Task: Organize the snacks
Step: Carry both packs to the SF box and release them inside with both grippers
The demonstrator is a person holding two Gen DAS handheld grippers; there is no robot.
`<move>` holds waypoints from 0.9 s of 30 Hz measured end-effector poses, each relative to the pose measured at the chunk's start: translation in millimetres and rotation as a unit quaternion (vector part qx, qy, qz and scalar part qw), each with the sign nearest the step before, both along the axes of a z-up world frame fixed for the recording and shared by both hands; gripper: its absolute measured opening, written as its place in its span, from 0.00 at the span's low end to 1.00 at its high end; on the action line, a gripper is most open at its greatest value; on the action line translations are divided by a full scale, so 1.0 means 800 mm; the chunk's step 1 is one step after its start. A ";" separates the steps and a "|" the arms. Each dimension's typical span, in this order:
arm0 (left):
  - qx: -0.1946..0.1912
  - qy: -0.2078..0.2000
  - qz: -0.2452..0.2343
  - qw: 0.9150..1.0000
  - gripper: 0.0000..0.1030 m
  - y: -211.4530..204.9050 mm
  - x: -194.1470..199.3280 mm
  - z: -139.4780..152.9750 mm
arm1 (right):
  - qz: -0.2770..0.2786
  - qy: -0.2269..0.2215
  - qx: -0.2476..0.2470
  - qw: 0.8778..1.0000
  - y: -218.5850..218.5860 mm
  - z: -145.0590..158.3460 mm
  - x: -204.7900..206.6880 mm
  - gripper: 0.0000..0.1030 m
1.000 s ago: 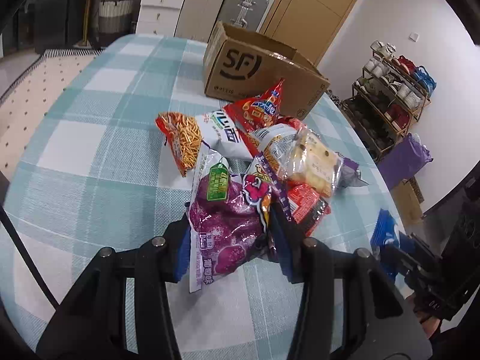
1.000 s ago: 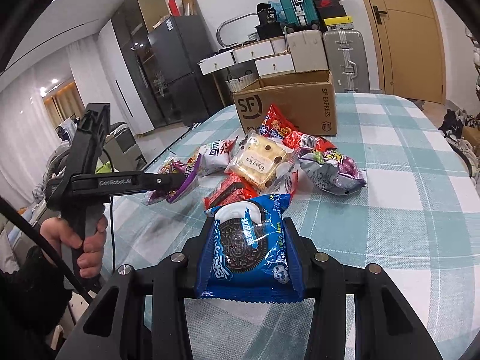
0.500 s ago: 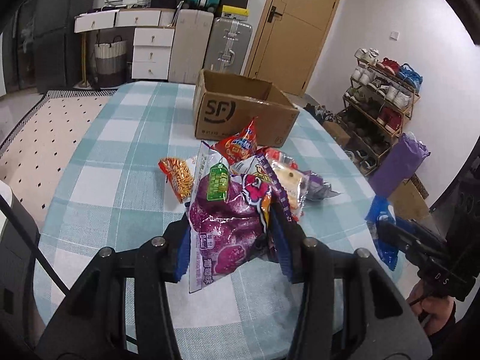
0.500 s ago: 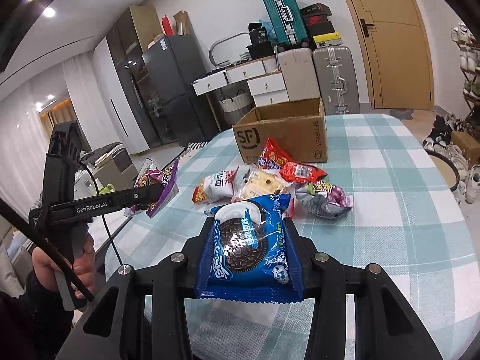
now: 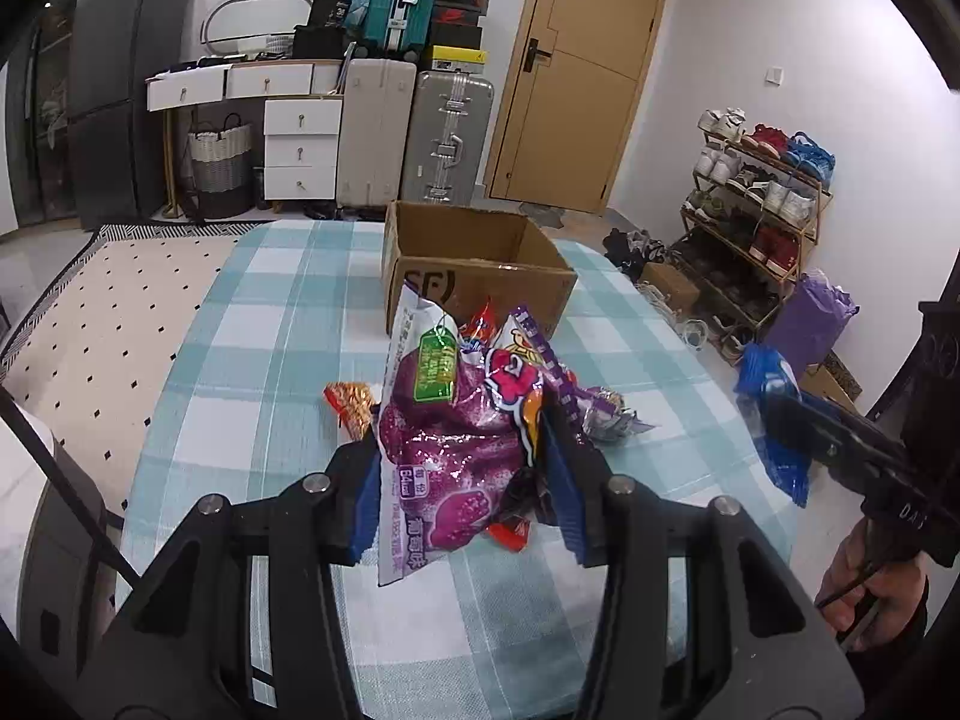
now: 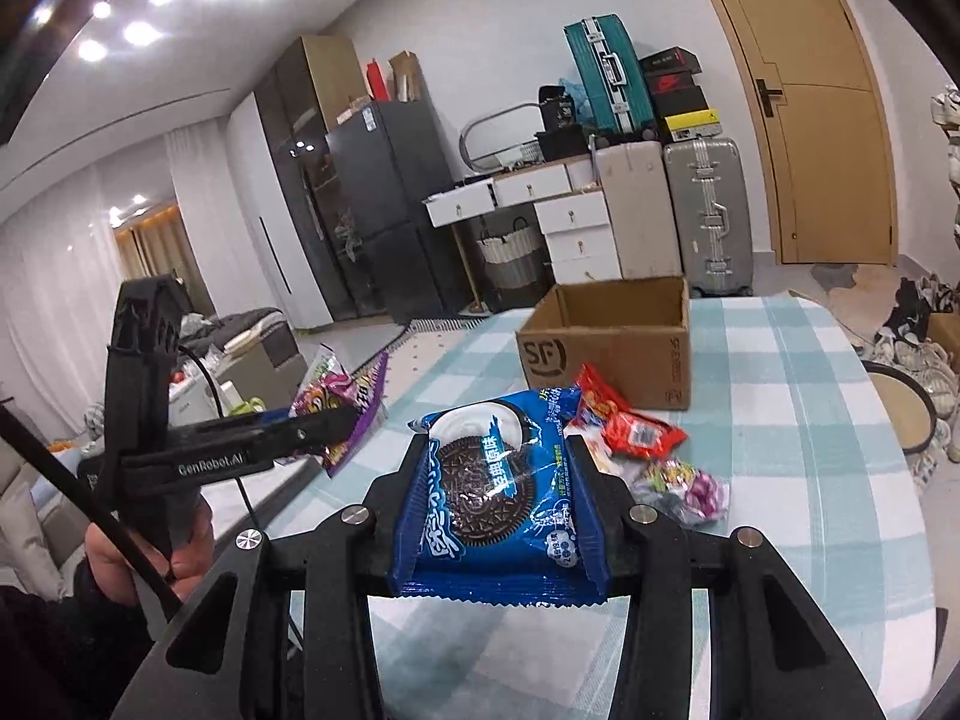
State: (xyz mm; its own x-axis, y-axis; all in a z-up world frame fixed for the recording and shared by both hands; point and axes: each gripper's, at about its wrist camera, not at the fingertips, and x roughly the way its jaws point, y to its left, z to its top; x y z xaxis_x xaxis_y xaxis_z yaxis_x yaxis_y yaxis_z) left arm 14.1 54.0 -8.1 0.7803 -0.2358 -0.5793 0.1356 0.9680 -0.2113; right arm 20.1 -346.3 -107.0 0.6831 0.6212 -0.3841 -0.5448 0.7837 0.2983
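My left gripper [image 5: 462, 450] is shut on a purple snack bag [image 5: 450, 438] and holds it above the table; it also shows in the right wrist view [image 6: 342, 402]. My right gripper [image 6: 498, 486] is shut on a blue Oreo packet [image 6: 492, 498], lifted above the table; the packet shows in the left wrist view [image 5: 771, 414] at the right. An open SF cardboard box [image 5: 480, 276] stands at the far end of the checked table [image 5: 264, 348]. A pile of loose snack bags [image 6: 642, 438] lies in front of the box.
An orange snack bag [image 5: 351, 402] lies left of the pile. Suitcases [image 5: 414, 126] and white drawers [image 5: 300, 144] stand behind the table. A shoe rack [image 5: 756, 204] is at the right. A spotted rug [image 5: 90, 312] lies on the floor to the left.
Both grippers have pulled back and risen from the pile with their packets still held. The box and pile now look farther away.
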 end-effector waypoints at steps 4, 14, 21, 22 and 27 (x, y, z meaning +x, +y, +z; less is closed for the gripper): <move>-0.013 -0.001 -0.008 1.000 0.43 -0.002 0.004 0.017 | 0.013 -0.001 0.022 1.000 0.000 0.019 0.014 0.42; -0.026 0.009 -0.019 0.999 0.43 -0.014 0.061 0.044 | 0.035 -0.009 0.037 0.999 0.005 0.068 0.065 0.42; -0.008 0.008 -0.030 0.999 0.43 -0.025 0.127 0.079 | 0.043 -0.009 0.041 0.998 0.012 0.105 0.117 0.42; -0.003 0.008 -0.030 1.000 0.43 -0.027 0.139 0.086 | 0.044 -0.008 0.040 0.998 0.012 0.110 0.124 0.42; 0.014 0.004 -0.025 1.000 0.43 -0.034 0.198 0.120 | 0.045 -0.014 0.019 0.999 0.021 0.135 0.166 0.42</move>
